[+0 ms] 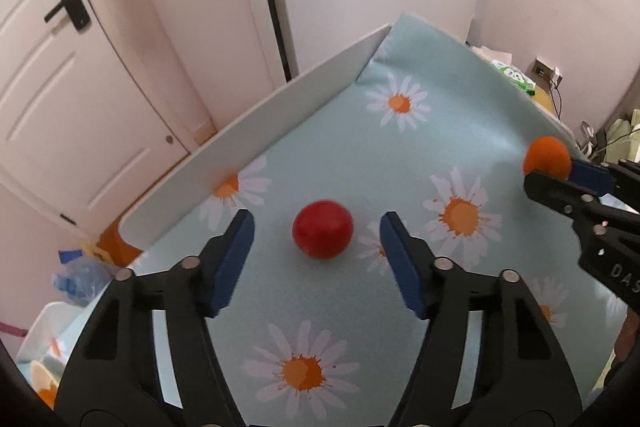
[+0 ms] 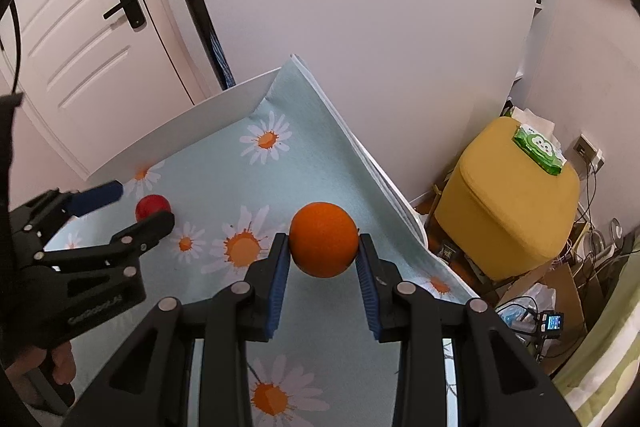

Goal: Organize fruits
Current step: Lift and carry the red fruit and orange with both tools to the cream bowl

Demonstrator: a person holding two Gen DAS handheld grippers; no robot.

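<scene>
A red apple [image 1: 322, 234] lies on the light blue daisy-print cloth [image 1: 400, 155]. My left gripper [image 1: 317, 227] is open, its blue pads on either side of the apple and apart from it. My right gripper [image 2: 322, 247] is shut on an orange [image 2: 323, 239] and holds it above the cloth near the table's right edge. In the left wrist view the orange [image 1: 547, 155] and the right gripper [image 1: 552, 171] show at the far right. In the right wrist view the apple [image 2: 152, 207] sits between the left gripper's fingers [image 2: 140, 207].
A white board [image 1: 256, 131] stands along the table's far left edge. A yellow stool [image 2: 508, 203] with a green tissue pack [image 2: 540, 149] stands on the floor to the right, with cables beside it. A door and a wall lie behind.
</scene>
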